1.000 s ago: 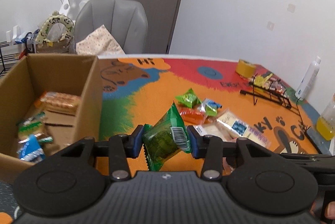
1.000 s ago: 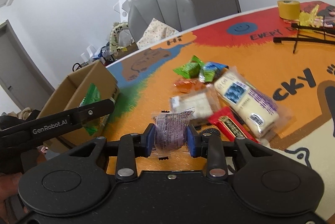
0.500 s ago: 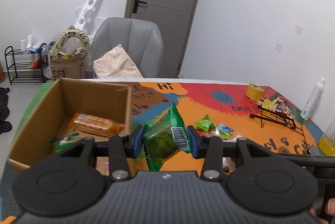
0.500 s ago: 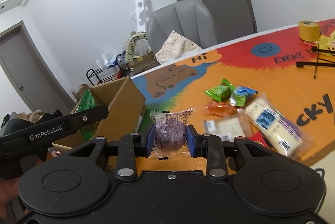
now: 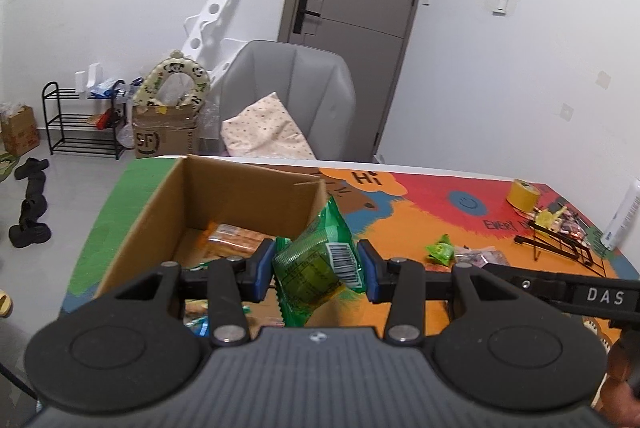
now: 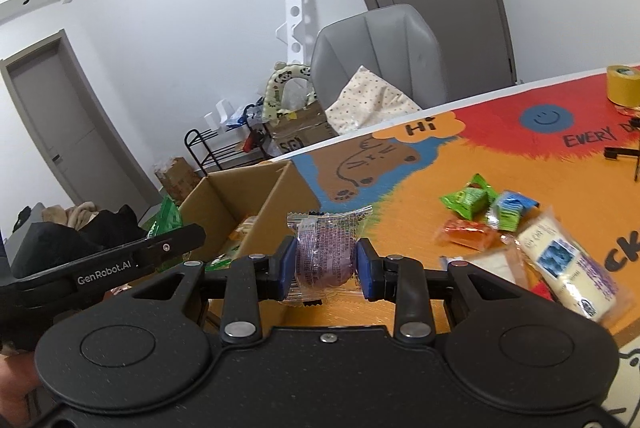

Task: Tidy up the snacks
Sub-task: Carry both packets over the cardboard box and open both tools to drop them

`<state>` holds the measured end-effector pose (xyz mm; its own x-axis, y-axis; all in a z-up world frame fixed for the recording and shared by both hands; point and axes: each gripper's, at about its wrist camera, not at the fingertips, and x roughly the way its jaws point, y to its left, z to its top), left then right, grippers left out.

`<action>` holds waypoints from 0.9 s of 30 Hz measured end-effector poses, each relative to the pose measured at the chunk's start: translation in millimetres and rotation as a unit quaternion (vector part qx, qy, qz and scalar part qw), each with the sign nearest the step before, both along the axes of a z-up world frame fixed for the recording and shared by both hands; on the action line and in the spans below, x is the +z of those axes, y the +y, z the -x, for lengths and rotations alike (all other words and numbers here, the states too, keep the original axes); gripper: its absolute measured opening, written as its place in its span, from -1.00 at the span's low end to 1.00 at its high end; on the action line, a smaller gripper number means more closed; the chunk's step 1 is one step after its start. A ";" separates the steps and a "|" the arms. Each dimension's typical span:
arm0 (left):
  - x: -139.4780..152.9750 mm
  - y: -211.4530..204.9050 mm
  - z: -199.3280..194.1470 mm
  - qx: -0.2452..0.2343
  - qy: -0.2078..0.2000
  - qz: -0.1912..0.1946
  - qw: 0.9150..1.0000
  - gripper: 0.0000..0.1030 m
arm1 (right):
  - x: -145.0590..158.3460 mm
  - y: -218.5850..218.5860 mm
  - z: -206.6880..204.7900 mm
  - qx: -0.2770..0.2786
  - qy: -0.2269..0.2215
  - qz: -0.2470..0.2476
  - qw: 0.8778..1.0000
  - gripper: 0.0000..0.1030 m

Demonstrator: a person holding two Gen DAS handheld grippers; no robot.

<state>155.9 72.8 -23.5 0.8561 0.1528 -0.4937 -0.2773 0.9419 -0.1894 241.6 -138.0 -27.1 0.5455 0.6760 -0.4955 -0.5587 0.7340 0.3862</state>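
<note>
The colourful cartoon-printed table mat (image 6: 400, 196) is seen running from a white far edge, behind which a grey padded chair (image 5: 296, 96) is placed, to a green left border beside the floor. An open brown cardboard box (image 5: 244, 196) is set on the mat's left part, its top unobstructed and its right wall standing between its interior and the loose snacks; an orange-wrapped pack (image 5: 236, 238) is seen lying on its floor. Bare orange mat is left between the box and a cluster of snacks to the right, where a long white bar with a blue label (image 6: 568, 264) is laid pointing diagonally toward the near right, beside small green (image 6: 468, 200), blue-green (image 6: 510, 210) and orange (image 6: 466, 238) packets. A yellow tape roll (image 5: 524, 192) and a black wire rack (image 5: 556, 244) are placed near the far right corner. The green crinkled snack packet (image 5: 316, 264) is clenched by the left gripper (image 5: 316, 268) above the box's right wall, its long axis tilted, top corner up and away. The purple snack in clear wrap (image 6: 324, 256) is gripped by the right gripper (image 6: 325, 268) above the mat, just right of the box, its long axis upright.
</note>
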 end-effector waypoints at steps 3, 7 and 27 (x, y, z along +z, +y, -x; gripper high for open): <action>-1.5 9.6 2.9 0.008 0.001 0.003 1.000 -0.17 | 2.6 7.6 0.9 0.004 -0.003 0.001 1.000 -0.41; -3.7 20.8 6.8 0.016 0.004 0.007 1.000 -0.17 | 6.3 17.8 2.7 0.007 -0.006 0.003 1.000 -0.41; -1.5 65.2 29.7 0.057 0.012 0.029 0.998 -0.04 | 24.0 79.4 17.4 0.056 -0.022 0.010 0.998 -0.41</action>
<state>126.2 138.0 -25.0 0.8228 0.2188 -0.5245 -0.3873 0.8913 -0.2358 224.2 -58.6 -3.1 0.4888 0.7237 -0.4871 -0.6528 0.6739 0.3461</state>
